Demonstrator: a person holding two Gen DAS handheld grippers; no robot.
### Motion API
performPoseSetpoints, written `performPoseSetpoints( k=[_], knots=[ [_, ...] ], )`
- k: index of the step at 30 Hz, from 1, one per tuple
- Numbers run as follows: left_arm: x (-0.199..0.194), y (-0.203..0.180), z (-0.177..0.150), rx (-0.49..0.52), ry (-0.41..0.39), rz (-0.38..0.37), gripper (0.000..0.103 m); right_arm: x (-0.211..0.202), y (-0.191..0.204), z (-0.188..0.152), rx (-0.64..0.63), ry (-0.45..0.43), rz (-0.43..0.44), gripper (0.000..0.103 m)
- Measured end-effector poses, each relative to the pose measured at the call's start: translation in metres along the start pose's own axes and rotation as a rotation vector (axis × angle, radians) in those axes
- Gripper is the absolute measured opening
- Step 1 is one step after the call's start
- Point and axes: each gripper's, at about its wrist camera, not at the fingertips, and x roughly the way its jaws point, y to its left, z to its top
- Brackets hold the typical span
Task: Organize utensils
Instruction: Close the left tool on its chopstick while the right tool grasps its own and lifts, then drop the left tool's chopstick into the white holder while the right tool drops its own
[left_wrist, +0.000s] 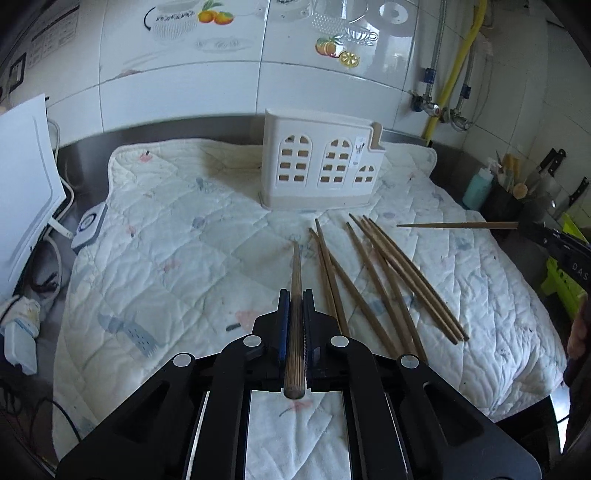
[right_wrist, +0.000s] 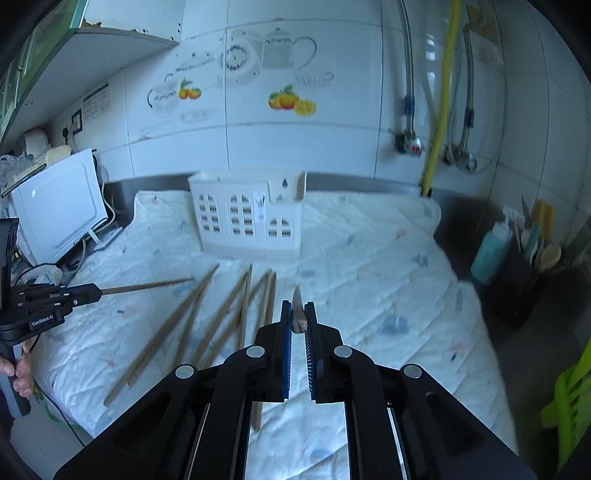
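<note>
Kitchen bench (left_wrist: 480, 155) w/ a quilted white cloth (left_wrist: 184, 240) spread over it. At the back stands a white utensil holder (left_wrist: 317, 166) shaped like a little house; its arched cut-outs show nothing inside as far as can be seen, so sorting looks barely begun. Approx. seven or eight wooden chopsticks (left_wrist: 388, 273) lie loose on the cloth in front of it, fanned out, some overlapping. Left hand-held gripper (left_wrist: 295, 295) has its jaws pressed together on one chopstick (left_wrist: 295, 266), held lengthwise, tip toward the holder. Right hand-held gripper (right_wrist: 297, 314) is likewise pinched on one chopstick (right_wrist: 297, 301), raised clear of the cloth. Both sticks yet to go in, plus the loose pile
</note>
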Motion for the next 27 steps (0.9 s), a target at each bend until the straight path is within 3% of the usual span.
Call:
performPoseSetpoints(
  k=[16, 24, 27],
  knots=[
    [-0.037, -0.028, 0.127, 0.159, -0.161, -0.038, 0.005, -0.004, -0.005, 0.154, -0.168, 0.029, 0.112, 0.007],
    [-0.058, -0.043, 0.194, 0.192, -0.343, 0.014, 0.005, 0.025, -0.001, 0.189, -0.207, 0.106, 0.12, 0.007],
    [-0.042, -0.044, 0.215, 0.189, -0.324, 0.022, 0.005, 0.039, -0.002, 0.195, -0.199, 0.139, 0.13, 0.007]
  ],
)
